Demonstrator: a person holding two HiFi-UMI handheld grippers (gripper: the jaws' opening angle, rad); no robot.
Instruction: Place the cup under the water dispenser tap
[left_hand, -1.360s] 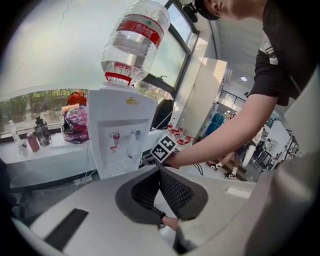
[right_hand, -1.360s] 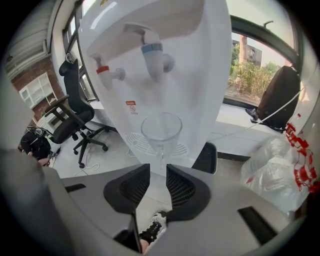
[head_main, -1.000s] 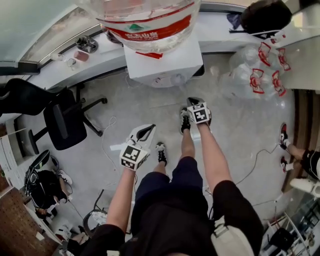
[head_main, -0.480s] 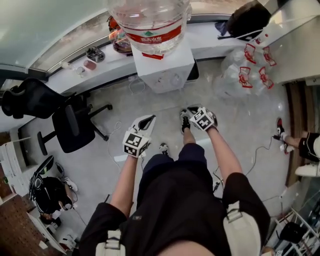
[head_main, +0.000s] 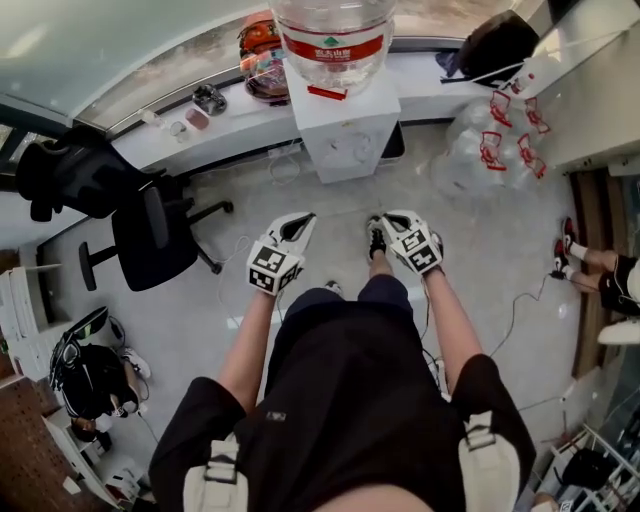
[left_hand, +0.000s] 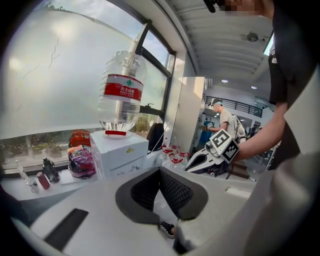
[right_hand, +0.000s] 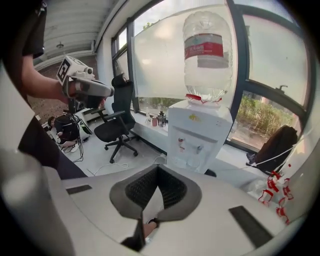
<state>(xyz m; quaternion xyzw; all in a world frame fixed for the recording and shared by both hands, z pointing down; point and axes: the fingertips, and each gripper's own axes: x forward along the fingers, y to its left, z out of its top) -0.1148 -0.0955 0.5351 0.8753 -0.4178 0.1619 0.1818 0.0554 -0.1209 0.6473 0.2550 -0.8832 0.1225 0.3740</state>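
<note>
Window-side office: water dispenser (right_hand: 199, 137) at frame centre, cup (right_hand: 192, 161) faintly visible beneath its taps. Left gripper (left_hand: 160, 171) and right gripper (right_hand: 158, 168) hang clear, jaws closed and empty, so placement appears complete.

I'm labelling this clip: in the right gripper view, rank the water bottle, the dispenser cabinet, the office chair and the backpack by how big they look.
1. Water bottle and dispenser cabinet: they look about alike, too close to rank.
2. Office chair.
3. Backpack.
</note>
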